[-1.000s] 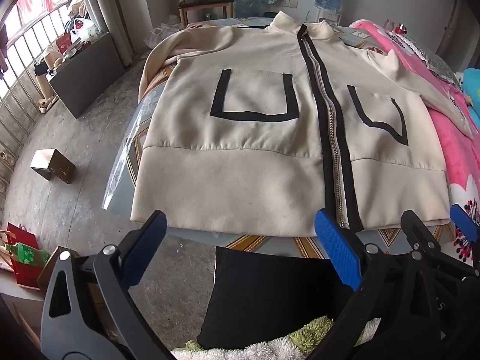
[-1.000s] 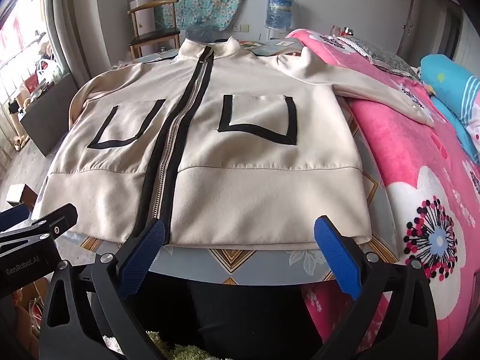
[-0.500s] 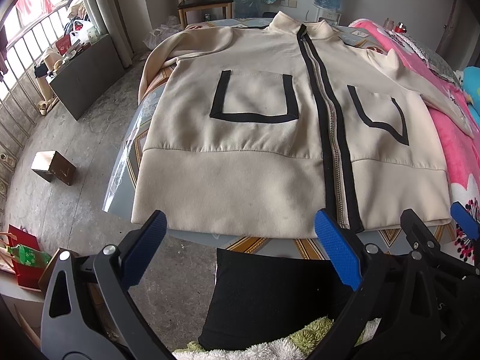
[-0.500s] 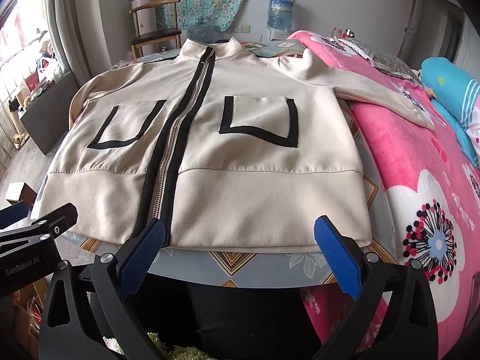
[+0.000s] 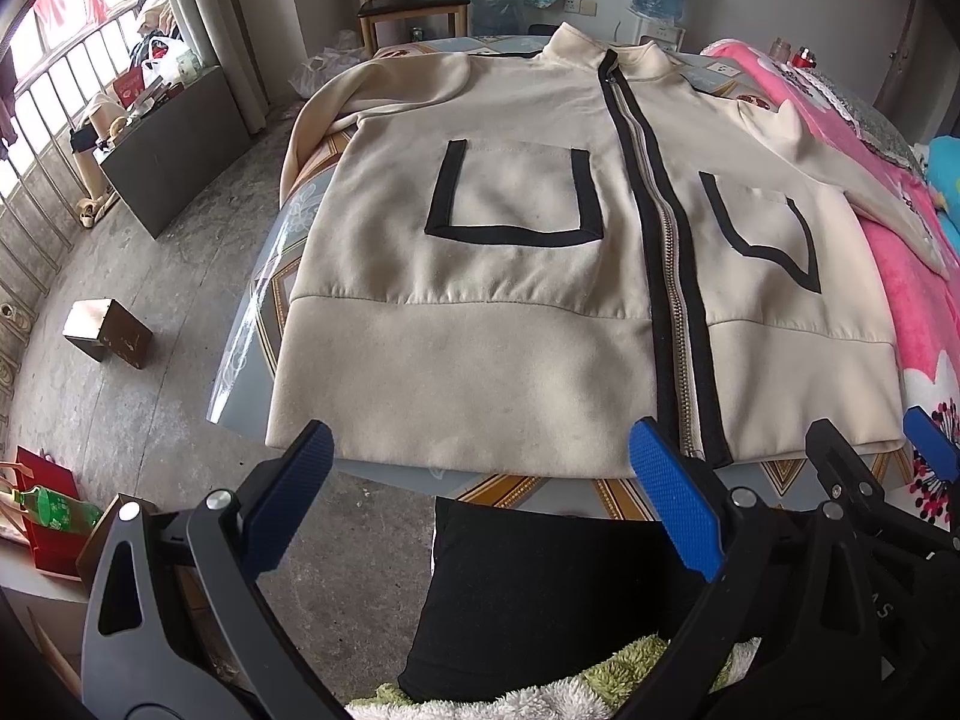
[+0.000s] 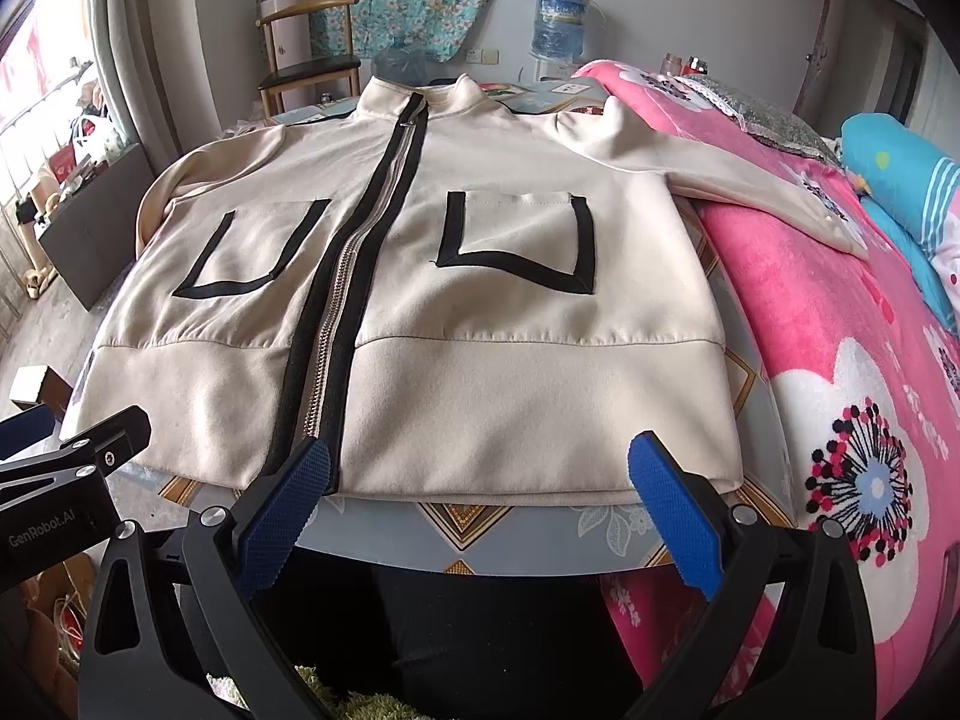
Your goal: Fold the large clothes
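A cream zip-up jacket [image 5: 480, 324] [image 6: 516, 384] with black zipper trim and two black-edged pockets lies flat, front up, on a patterned table [image 5: 516, 489] [image 6: 480, 531]. Its collar points away from me. One sleeve hangs off the far left edge; the other sleeve [image 6: 738, 180] stretches right onto a pink blanket. My left gripper [image 5: 480, 504] hovers open just before the hem, left of the zipper. My right gripper [image 6: 480, 504] hovers open before the hem, right of the zipper. Neither touches the cloth. The right gripper's body also shows in the left wrist view, and the left one's in the right wrist view.
A bed with a pink floral blanket [image 6: 840, 360] adjoins the table on the right. A wooden chair [image 6: 312, 60] and a water bottle [image 6: 558, 18] stand behind the table. A small box [image 5: 108, 333] and a dark cabinet [image 5: 174, 144] sit on the concrete floor at left.
Both grippers have edged slightly closer to the jacket's hem; the jacket itself has not moved.
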Motion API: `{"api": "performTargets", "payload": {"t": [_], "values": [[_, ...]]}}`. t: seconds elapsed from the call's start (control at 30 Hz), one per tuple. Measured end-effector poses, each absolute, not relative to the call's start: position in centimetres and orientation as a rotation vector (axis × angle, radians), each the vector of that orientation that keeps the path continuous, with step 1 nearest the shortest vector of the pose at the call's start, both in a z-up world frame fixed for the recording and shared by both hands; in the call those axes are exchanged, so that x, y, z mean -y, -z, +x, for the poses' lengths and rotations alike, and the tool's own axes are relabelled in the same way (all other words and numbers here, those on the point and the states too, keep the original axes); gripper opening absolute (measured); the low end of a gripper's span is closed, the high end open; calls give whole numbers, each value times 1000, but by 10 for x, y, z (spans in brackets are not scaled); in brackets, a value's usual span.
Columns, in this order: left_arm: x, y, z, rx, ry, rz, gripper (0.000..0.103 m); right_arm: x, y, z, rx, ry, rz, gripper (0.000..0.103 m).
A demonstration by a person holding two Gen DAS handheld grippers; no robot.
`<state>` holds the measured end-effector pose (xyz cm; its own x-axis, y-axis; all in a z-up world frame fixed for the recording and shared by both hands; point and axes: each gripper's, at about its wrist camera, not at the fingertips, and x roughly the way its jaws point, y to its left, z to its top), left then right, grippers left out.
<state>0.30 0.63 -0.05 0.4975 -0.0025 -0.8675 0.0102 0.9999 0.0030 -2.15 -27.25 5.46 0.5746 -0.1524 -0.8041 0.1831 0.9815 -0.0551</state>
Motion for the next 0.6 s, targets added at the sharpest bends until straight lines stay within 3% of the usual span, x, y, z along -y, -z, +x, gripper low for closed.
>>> {"api": "performTargets", "payload": {"t": [0.6], "values": [[-8,1,3,-1048,7,6,96,273,-55,-22,-938,196,35,97]]}}
